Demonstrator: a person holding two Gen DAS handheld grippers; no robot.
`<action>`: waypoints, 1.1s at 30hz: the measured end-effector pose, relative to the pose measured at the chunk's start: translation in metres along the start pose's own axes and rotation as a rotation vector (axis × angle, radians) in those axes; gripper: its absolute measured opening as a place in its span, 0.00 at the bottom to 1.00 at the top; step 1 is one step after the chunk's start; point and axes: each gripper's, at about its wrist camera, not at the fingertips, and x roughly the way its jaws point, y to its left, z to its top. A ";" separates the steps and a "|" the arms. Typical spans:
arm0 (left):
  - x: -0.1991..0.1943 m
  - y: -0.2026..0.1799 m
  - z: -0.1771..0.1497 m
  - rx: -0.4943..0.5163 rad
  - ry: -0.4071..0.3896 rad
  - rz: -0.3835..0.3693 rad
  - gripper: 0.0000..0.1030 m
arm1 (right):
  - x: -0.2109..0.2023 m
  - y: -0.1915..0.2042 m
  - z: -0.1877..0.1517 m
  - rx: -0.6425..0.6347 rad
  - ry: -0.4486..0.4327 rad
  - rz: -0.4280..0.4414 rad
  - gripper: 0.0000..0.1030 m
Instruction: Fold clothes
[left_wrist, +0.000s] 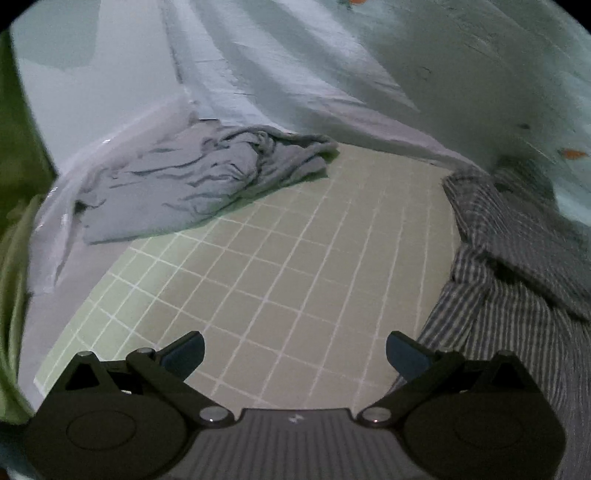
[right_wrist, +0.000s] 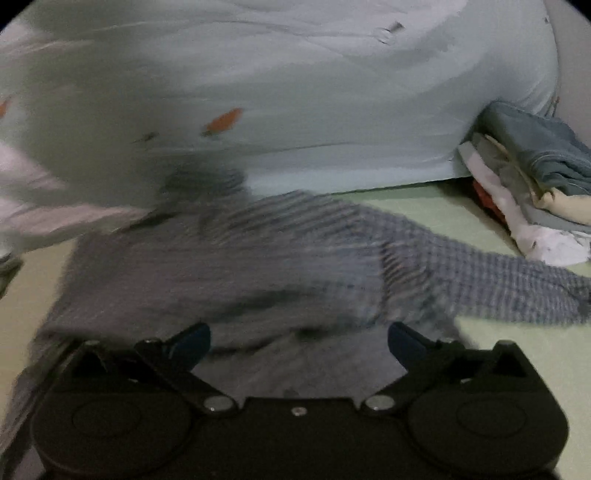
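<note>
Landmark: green gridded mat (left_wrist: 280, 266), pale lines crossing it, spread flat under both grippers.

Left gripper (left_wrist: 295, 354): hovering over the bare mat, jaws wide apart, nothing between them.

Right gripper (right_wrist: 299, 345): poised over the striped shirt, jaws wide apart, clamped on nothing; contact with the cloth cannot be told through the blur.

Striped shirt (right_wrist: 229, 266): dark with thin pale stripes, lying crumpled on the mat; in the left wrist view bunched along the mat's right edge (left_wrist: 517, 280), just beside the left gripper's right finger.

Sleeve (right_wrist: 491, 284): checked or finely striped, stretching from the shirt's body across the mat toward its right side, flat and loose.

Grey garment (left_wrist: 192, 181): rumpled in a heap at the mat's far left corner, partly on the mat and partly off it, well apart from the shirt.

Folded stack (right_wrist: 532, 192): several pieces piled at the mat's far right corner, blue-grey on top, cream and white below, a red edge showing low in the pile.

Pale blue sheet (right_wrist: 295, 92): draped beyond the mat's far edge, with small orange marks (right_wrist: 223, 121) on it.

Green cloth (left_wrist: 14, 240): at the mat's left side, only partly in view.
</note>
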 end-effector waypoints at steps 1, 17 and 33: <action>0.003 0.007 0.000 0.026 0.005 -0.016 1.00 | -0.014 0.012 -0.008 -0.001 -0.002 0.002 1.00; 0.015 0.091 0.004 0.237 0.042 -0.304 1.00 | -0.111 0.201 -0.099 0.029 0.104 0.026 0.90; 0.007 0.149 0.001 0.180 0.034 -0.262 1.00 | -0.098 0.238 -0.129 -0.005 0.247 0.144 0.01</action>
